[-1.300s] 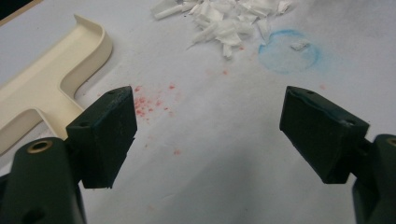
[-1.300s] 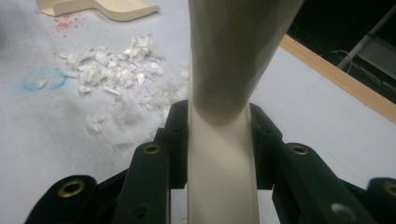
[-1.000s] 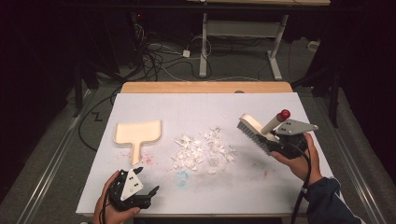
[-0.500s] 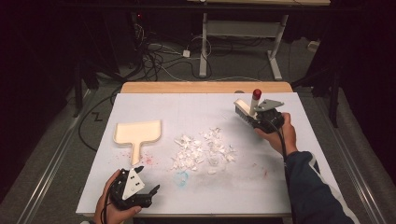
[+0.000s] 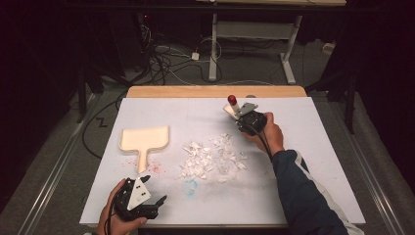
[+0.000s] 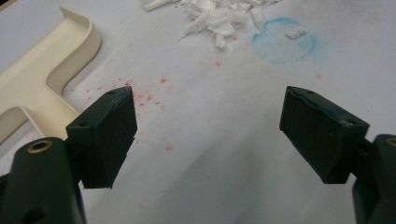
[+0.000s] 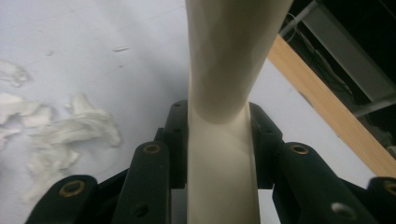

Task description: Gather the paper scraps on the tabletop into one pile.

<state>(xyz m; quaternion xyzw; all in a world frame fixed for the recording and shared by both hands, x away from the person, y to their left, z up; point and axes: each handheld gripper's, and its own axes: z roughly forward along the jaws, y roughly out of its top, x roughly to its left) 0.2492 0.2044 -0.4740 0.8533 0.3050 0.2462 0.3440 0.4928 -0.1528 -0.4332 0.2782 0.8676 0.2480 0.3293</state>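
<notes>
A cream brush with a red knob on its end is clamped by its handle in my right gripper, which is shut on it just beyond the pile of white paper scraps. The scraps lie to the left of the jaws in the right gripper view. A cream dustpan lies flat at the left of the sheet. My left gripper rests at the near left edge, open and holding nothing. The dustpan handle lies to its left and the scraps lie ahead.
A white sheet covers the table, and a wooden strip shows along the far edge. A blue ring stain and red specks mark the sheet near the scraps. Cables and table legs stand on the floor behind.
My right gripper has carried the brush from the right side of the sheet leftward and farther away, to behind the scraps. The left gripper has stayed put and open.
</notes>
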